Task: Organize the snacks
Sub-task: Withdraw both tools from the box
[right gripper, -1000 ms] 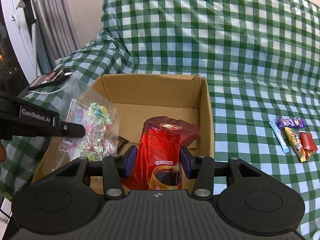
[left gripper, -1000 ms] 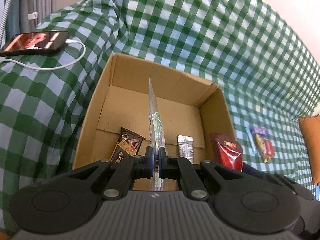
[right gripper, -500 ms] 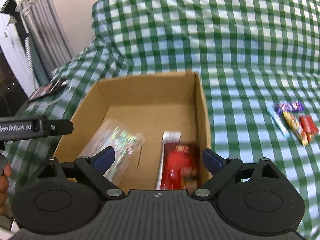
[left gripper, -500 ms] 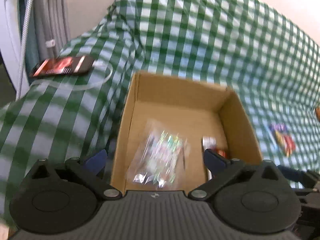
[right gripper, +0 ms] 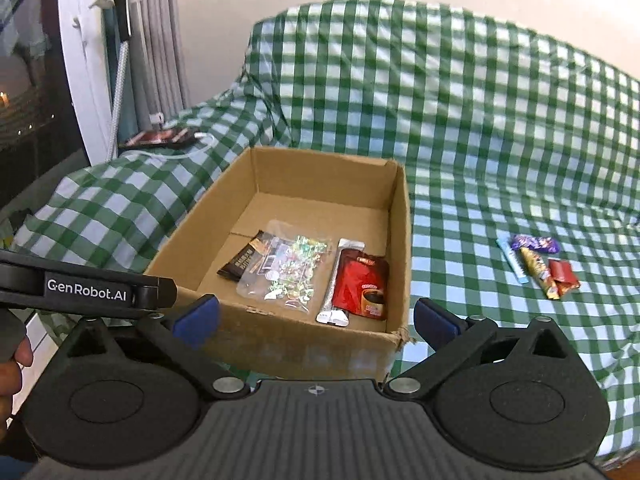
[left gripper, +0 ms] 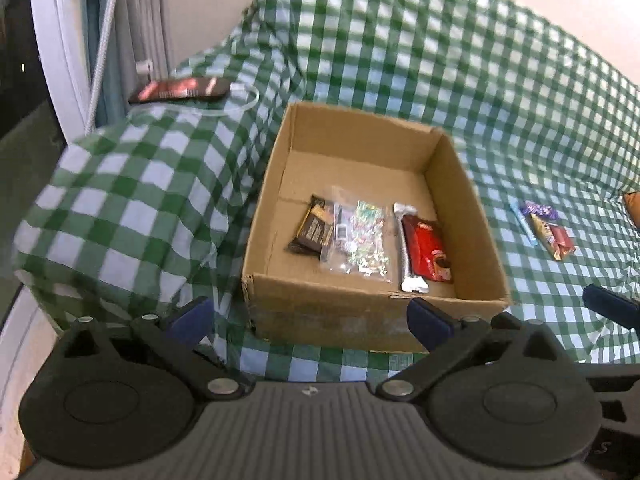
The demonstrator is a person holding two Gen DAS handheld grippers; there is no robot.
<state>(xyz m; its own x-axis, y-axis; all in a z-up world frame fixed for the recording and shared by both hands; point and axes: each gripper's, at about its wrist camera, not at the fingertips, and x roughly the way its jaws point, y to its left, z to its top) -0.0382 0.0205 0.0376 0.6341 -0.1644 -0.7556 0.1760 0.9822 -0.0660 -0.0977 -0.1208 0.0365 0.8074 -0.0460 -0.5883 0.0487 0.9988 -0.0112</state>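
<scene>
An open cardboard box (left gripper: 360, 122) (right gripper: 320, 354) stands on the green checked cloth. On its floor lie a clear bag of shiny candies (left gripper: 362, 240) (right gripper: 292, 270), a red pouch (left gripper: 426, 250) (right gripper: 362, 284), a dark chocolate bar (left gripper: 312, 228) (right gripper: 242, 264) and a silver stick pack (left gripper: 408, 272) (right gripper: 340, 280). My left gripper (left gripper: 310, 316) is open and empty, in front of the box's near wall. My right gripper (right gripper: 316, 318) hangs at the same wall, its jaws opening with nothing between them.
Several small wrapped snacks (left gripper: 546, 230) (right gripper: 536, 264) lie on the cloth right of the box. A phone (left gripper: 180, 89) (right gripper: 158, 138) on a white cable rests at the back left. A hand (right gripper: 12, 364) shows at the left edge. Window frame and curtain stand far left.
Both grippers opened and let go: the candy bag and the red pouch dropped into the box. Both grippers pulled back and up, out of the box to its near side.
</scene>
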